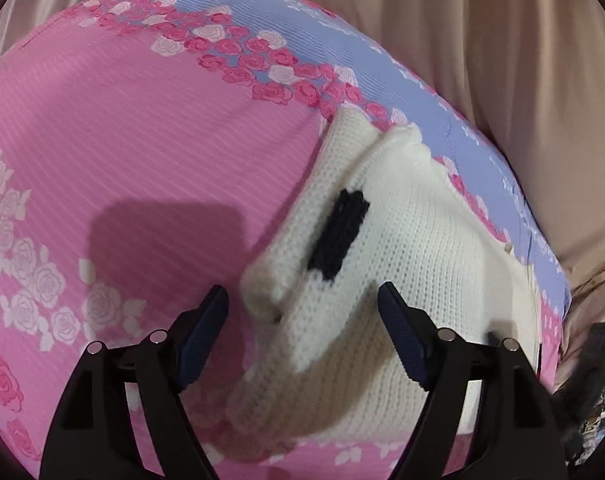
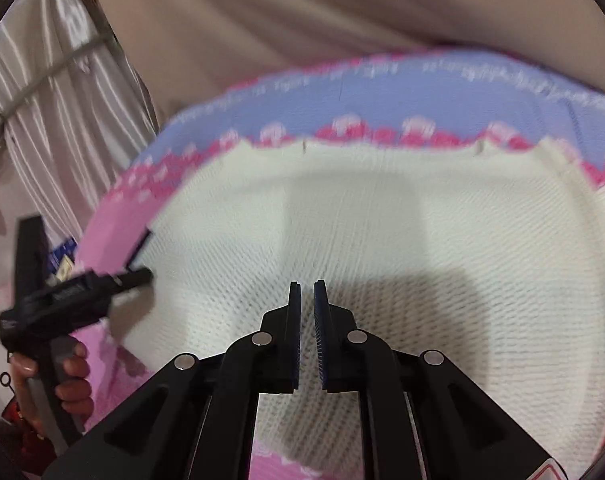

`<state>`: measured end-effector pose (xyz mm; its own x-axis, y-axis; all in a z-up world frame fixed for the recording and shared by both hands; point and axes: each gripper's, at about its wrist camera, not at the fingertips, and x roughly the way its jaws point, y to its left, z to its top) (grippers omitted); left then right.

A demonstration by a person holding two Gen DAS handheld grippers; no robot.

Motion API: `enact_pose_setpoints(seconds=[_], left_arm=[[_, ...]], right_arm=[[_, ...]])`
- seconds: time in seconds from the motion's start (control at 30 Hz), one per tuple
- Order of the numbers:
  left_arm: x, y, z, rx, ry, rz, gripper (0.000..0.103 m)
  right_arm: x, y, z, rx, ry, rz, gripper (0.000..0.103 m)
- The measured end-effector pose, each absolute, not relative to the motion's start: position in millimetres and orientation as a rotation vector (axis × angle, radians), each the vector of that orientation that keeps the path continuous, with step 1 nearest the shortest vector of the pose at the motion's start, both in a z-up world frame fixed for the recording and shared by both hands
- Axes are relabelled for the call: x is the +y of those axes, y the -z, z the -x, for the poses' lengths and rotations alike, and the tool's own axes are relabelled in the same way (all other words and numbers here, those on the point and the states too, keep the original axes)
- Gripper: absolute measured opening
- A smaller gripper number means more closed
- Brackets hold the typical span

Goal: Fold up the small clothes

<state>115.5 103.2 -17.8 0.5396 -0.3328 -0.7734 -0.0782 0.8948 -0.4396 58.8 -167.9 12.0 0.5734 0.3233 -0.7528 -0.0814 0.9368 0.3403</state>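
A white knitted sweater (image 1: 414,240) with a black patch (image 1: 338,236) lies on a pink and blue rose-print cloth (image 1: 134,152). One sleeve (image 1: 302,232) is folded over its body. My left gripper (image 1: 302,300) is open, its jaws either side of the sleeve cuff, just above it. In the right wrist view the sweater (image 2: 382,232) fills the middle. My right gripper (image 2: 307,292) hovers over it with jaws nearly together and nothing between them. The left gripper (image 2: 138,276) shows at the sweater's left edge, held by a hand.
Beige drapes (image 1: 502,60) hang behind the covered surface. The cloth's far edge (image 2: 382,84) is blue. Clutter (image 1: 598,380) lies beyond the right edge. A silvery curtain (image 2: 42,120) hangs at the left.
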Motion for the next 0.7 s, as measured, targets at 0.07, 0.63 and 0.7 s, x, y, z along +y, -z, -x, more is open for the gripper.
enact_pose_setpoints(seconds=[0.07, 0.63, 0.7], left_arm=[[99.6, 16.3, -119.5, 1.008, 0.184, 0.456, 0.055], [-121.4, -113.2, -63.8, 0.720, 0.730, 0.006, 0.023], [-157.3, -94.6, -58.0, 0.766, 0.778, -0.056, 0.024]], right_arm=[[-165.7, 4.8, -61.8, 0.929, -0.231, -0.308, 0.004], [-252.4, -19.1, 7.9, 0.765, -0.255, -0.565, 0.013], [-283.8, -24.7, 32.0, 0.731, -0.178, -0.583, 0.015]])
